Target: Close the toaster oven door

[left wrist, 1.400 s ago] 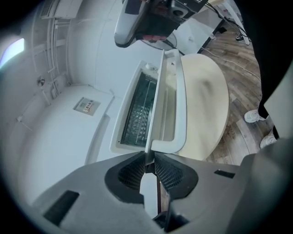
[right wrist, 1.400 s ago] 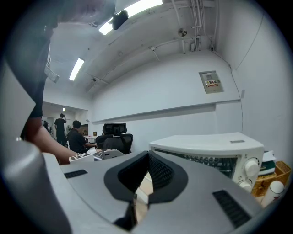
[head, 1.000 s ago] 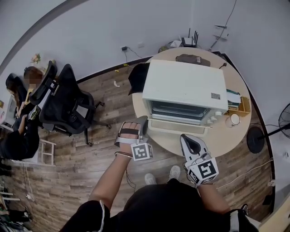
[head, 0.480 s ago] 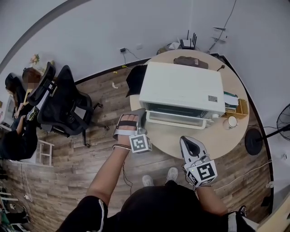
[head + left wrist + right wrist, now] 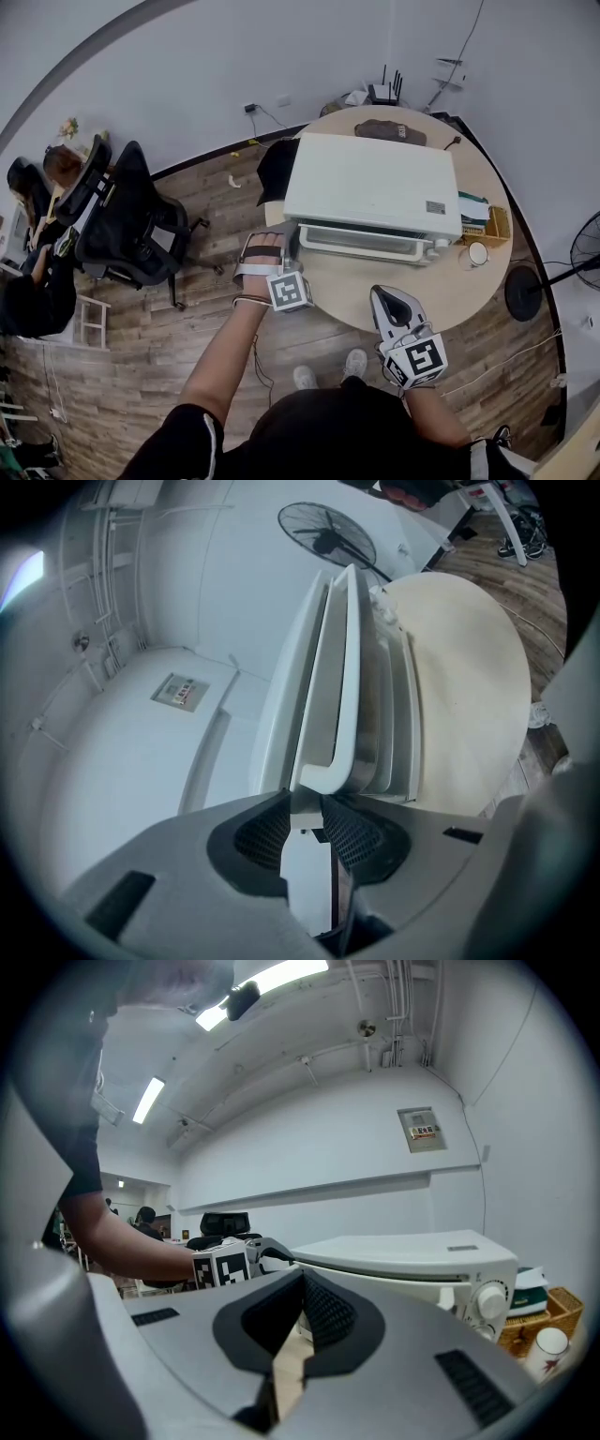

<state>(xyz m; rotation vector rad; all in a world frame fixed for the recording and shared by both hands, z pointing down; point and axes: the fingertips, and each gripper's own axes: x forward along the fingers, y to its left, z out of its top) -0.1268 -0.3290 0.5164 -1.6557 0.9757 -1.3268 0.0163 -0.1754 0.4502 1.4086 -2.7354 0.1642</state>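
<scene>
Pushing on from the left end alone is where I judge the trouble lies. The left gripper has its jaws pressed together with nothing between them, and their tips meet only the near end of the handle. A slanted shove could let them skid off the smooth white curve. The door stands upright against the front of the toaster oven, though whether it has seated fully cannot be told, and a weak or off-centre push might let it spring back down. A hard push, by contrast, could slide the whole oven back across the round counter, toward the small things lying behind it and beside it.

Nearest the body, the right gripper is held low over the counter's near edge. Its jaws are likewise closed on nothing. It points toward the oven's knobs but sits well apart from them and takes no part in the push. Farther out, the left forearm reaches forward, bare. The left hand is wrapped round its gripper, which is aimed along the door's front at the left corner of the oven.
</scene>
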